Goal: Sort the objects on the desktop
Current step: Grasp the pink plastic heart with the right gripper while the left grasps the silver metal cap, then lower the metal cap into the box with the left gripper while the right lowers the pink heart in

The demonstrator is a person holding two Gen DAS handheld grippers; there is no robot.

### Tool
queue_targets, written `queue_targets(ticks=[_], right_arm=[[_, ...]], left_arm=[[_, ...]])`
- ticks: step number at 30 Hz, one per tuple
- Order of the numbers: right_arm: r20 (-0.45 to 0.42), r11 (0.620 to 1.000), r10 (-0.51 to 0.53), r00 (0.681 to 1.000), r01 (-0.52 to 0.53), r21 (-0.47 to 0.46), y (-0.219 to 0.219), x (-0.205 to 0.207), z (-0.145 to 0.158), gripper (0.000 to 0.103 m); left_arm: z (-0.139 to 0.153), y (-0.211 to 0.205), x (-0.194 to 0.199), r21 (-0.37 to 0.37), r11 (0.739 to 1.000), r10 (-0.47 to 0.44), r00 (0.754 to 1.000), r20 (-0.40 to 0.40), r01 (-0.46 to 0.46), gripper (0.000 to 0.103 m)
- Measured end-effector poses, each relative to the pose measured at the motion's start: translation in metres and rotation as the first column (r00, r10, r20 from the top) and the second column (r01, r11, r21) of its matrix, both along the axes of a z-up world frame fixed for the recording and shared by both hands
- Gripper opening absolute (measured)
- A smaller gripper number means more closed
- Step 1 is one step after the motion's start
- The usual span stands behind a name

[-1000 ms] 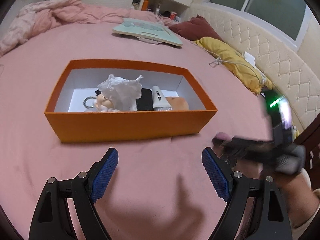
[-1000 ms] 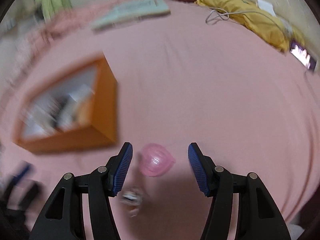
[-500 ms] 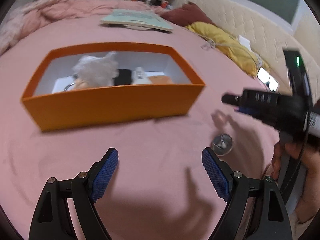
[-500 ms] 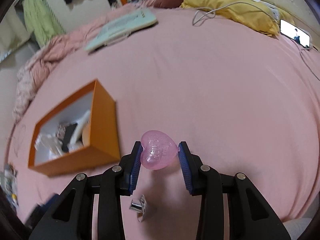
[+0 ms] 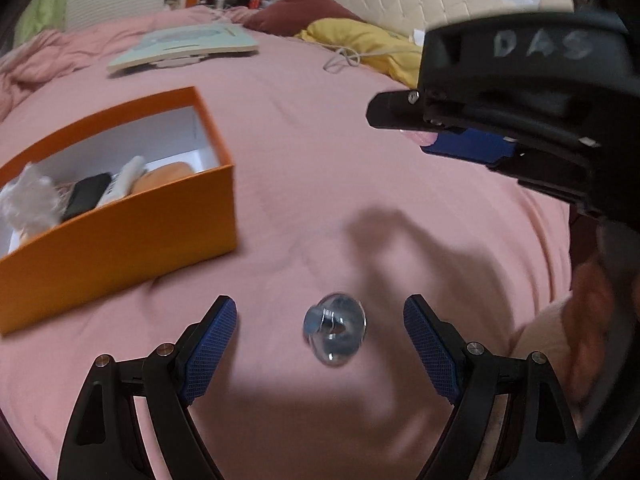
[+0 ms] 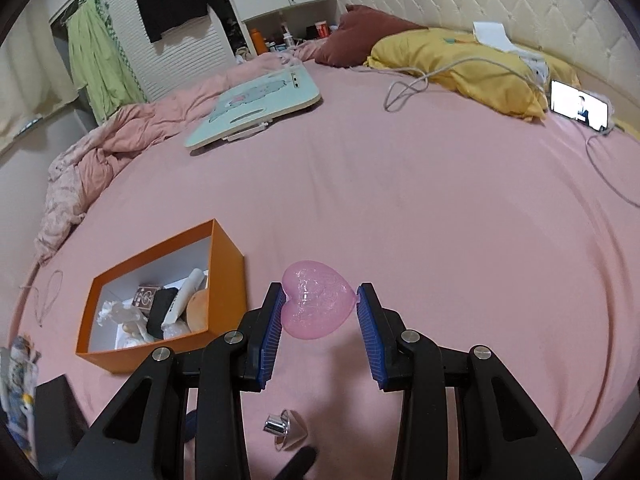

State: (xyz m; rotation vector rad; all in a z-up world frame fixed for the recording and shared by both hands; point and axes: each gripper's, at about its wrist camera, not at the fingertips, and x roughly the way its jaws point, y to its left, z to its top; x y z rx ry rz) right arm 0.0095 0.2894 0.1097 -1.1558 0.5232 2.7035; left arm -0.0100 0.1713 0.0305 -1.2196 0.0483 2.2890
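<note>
My right gripper point(image 6: 318, 312) is shut on a pink heart-shaped case point(image 6: 316, 304) and holds it above the pink bedsheet, right of the orange box point(image 6: 224, 292). It shows from the side in the left wrist view point(image 5: 452, 140). My left gripper point(image 5: 320, 340) is open, its jaws on either side of a small shiny silver object point(image 5: 334, 328) lying on the sheet. The silver object also shows in the right wrist view point(image 6: 286, 434). The orange box point(image 5: 128, 232) holds white tissue, a black item, a tube and an orange item.
A mint lap tray point(image 6: 256, 108) lies far back on the bed. Yellow pillow point(image 6: 460, 64), dark red pillow point(image 6: 368, 32), white cable point(image 6: 408, 88) and a lit phone point(image 6: 580, 106) lie at the right. A crumpled pink blanket point(image 6: 100, 160) lies at the left.
My right gripper closed on the pink heart and lifted it off the sheet. My left gripper moved right, away from the box, until the silver object lay between its jaws.
</note>
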Motion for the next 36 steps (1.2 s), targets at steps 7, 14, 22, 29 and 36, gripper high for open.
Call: queue_targets(ticks=[7, 14, 22, 29, 36], right_arm=[[0.005, 1.000, -0.001, 1.000, 0.001, -0.007, 0.002, 0.001, -0.002, 0.038], [0.013, 1.000, 0.001, 1.000, 0.000, -0.007, 0.002, 0.000, -0.004, 0.038], [0.019, 0.999, 0.031, 0.999, -0.031, 0.003, -0.006, 0.000, -0.006, 0.039], [0.006, 0.996, 0.091, 0.996, -0.091, 0.008, -0.025, 0.001, -0.005, 0.038], [-0.028, 0.979, 0.202, 0.979, -0.202, 0.014, -0.055, -0.003, 0.002, 0.038]], left_arm=[[-0.010, 0.010, 0.004, -0.094, 0.995, -0.048, 0.998, -0.035, 0.044, 0.052], [-0.005, -0.005, 0.011, -0.094, 0.995, -0.017, 0.999, -0.049, 0.012, 0.028], [0.014, -0.072, 0.016, -0.059, 0.993, 0.094, 0.991, -0.093, -0.099, 0.027], [0.055, -0.133, 0.014, 0.057, 0.964, 0.264, 0.954, -0.139, -0.258, 0.027], [0.085, -0.173, -0.022, 0.054, 0.952, 0.305, 0.930, -0.204, -0.301, 0.028]])
